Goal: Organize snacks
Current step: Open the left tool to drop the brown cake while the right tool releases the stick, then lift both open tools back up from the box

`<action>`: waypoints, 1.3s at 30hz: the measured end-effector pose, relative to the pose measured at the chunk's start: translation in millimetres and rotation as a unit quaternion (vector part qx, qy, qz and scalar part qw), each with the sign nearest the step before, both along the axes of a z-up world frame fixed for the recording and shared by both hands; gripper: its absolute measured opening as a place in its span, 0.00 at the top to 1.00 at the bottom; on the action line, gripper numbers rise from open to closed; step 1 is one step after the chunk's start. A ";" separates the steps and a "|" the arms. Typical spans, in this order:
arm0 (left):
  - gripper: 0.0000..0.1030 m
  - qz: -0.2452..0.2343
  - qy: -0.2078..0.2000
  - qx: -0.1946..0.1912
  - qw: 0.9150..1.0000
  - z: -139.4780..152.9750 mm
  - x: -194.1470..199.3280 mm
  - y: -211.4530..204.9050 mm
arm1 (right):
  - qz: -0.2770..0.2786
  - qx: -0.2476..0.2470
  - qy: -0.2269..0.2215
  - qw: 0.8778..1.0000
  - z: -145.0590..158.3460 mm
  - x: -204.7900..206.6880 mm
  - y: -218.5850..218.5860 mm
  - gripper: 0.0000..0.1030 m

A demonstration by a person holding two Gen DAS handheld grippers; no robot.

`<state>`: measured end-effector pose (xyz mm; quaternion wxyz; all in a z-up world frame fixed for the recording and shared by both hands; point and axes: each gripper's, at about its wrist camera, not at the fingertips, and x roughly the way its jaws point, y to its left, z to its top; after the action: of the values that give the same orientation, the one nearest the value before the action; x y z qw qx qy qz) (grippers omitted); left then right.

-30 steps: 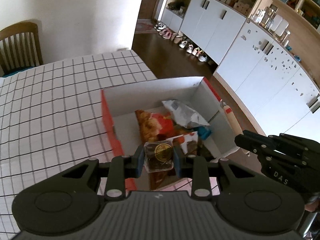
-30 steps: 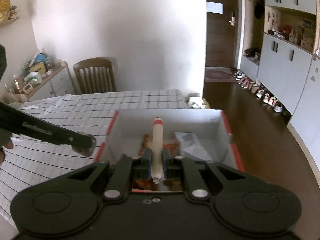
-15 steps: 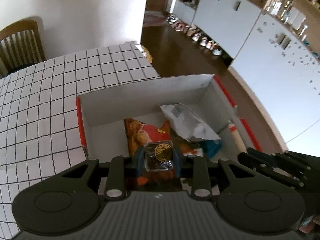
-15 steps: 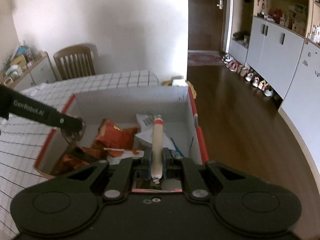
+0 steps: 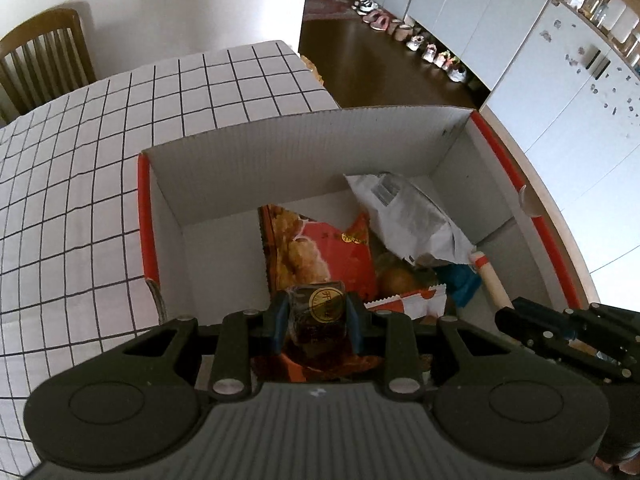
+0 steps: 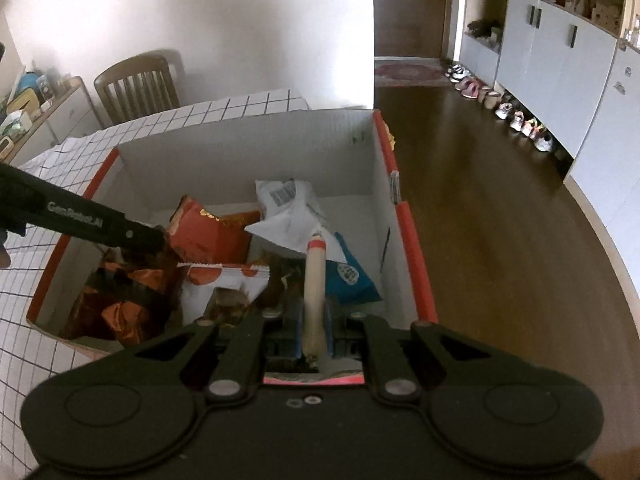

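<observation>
Both snacks have been lowered over the box (image 5: 496, 148) at frame centre: a small, stiff wrapped cake (image 5: 318, 312) is pinched by the left gripper (image 5: 316, 322), and a light, slippery sausage stick (image 6: 314, 292) is clamped near its end by the right gripper (image 6: 314, 326).

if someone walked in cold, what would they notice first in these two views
The white cardboard box with red edges on the gridded tablecloth, already piled with snack bags, dominates both views. Over it, the left tongs clamp a small dark wrapped cake with a gold label, and the right tongs grip a long sausage stick pointing into the box. A white crumpled bag lies toward the box's far right.
</observation>
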<state>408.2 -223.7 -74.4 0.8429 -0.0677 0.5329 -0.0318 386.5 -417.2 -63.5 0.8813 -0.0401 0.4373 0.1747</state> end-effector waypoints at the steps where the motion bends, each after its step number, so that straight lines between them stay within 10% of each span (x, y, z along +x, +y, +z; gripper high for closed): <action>1: 0.71 0.000 0.002 -0.001 1.000 -0.3 -0.8 0.2 | 0.000 0.000 -0.001 1.000 -0.2 -0.3 -0.4 0.90; 7: 0.68 0.005 -0.005 -0.003 1.000 1.7 -8.4 4.3 | 0.004 0.013 0.007 1.000 2.4 -1.3 -5.2 0.90; 11: 0.37 0.012 -0.028 -0.009 0.999 11.9 -15.9 6.5 | 0.006 0.020 0.004 1.000 6.6 -4.3 -6.0 0.89; 27: 0.32 -0.014 -0.122 -0.010 0.992 63.7 -83.7 26.9 | 0.008 0.055 -0.031 0.998 44.6 -40.8 10.3 0.77; 39: 0.23 -0.023 -0.168 -0.022 0.985 86.7 -131.2 50.7 | 0.016 0.069 -0.079 0.994 75.4 -83.7 31.1 0.36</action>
<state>277.0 -173.0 12.2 0.9177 -0.0679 0.3844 -0.0742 302.7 -386.2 11.9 0.9107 0.0001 0.3528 0.2149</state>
